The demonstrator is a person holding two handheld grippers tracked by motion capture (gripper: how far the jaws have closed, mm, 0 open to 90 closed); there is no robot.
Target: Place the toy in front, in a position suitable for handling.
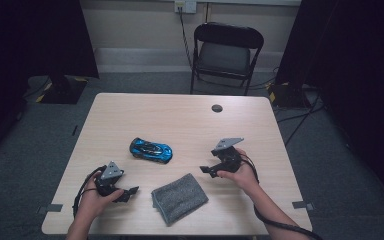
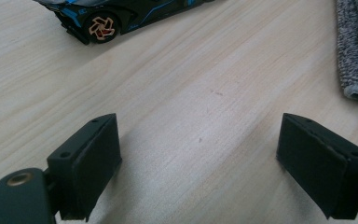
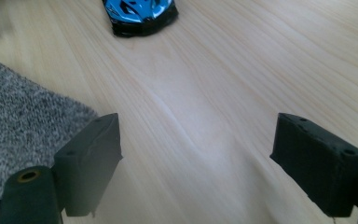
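Both claws, left (image 1: 131,191) and right (image 1: 204,170), agape and empty beside blue toy car (image 1: 150,149) and grey cloth (image 1: 179,197).

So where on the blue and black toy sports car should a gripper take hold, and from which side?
Probably across the blue and black toy sports car at mid-body, coming down from above with one jaw on each long flank. It stands on its wheels, long, low and narrow, so the flanks look like the flattest opposed faces. The open right gripper looks a little nearer than the left gripper.
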